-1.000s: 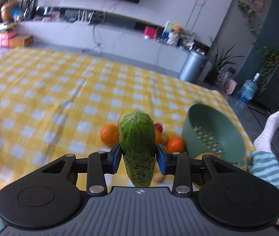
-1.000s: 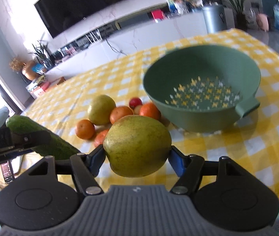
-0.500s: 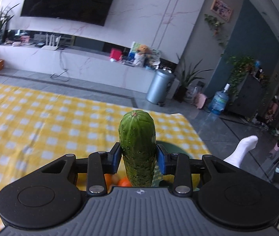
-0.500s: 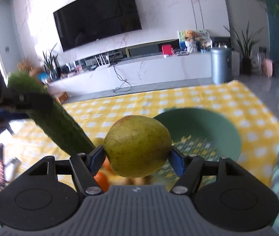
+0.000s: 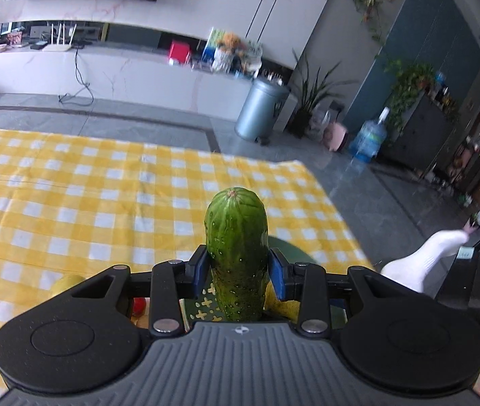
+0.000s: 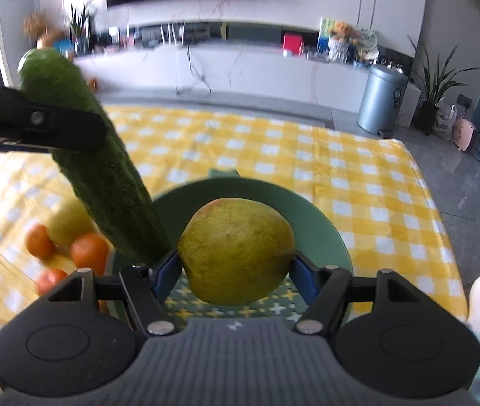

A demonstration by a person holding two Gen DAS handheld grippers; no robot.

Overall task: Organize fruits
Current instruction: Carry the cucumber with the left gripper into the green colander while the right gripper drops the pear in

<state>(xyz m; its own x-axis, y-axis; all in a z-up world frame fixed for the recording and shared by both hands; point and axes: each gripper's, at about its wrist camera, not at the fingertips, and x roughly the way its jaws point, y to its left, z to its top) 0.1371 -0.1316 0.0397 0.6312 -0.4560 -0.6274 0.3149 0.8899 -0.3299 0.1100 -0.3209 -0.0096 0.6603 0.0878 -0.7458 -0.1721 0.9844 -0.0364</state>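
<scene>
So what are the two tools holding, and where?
Left tool grips the cucumber around its upper part; right tool grips the pear by its sides.

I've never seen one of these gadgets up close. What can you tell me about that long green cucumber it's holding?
The long, dark green cucumber has bumpy, speckled skin with pale streaks near its rounded tip. The left claw is shut on it, blue pads pressing both sides partway along. From the right wrist view it hangs tilted in the air, its lower end over the green perforated plastic bowl, close beside the yellow-green pear.
</scene>
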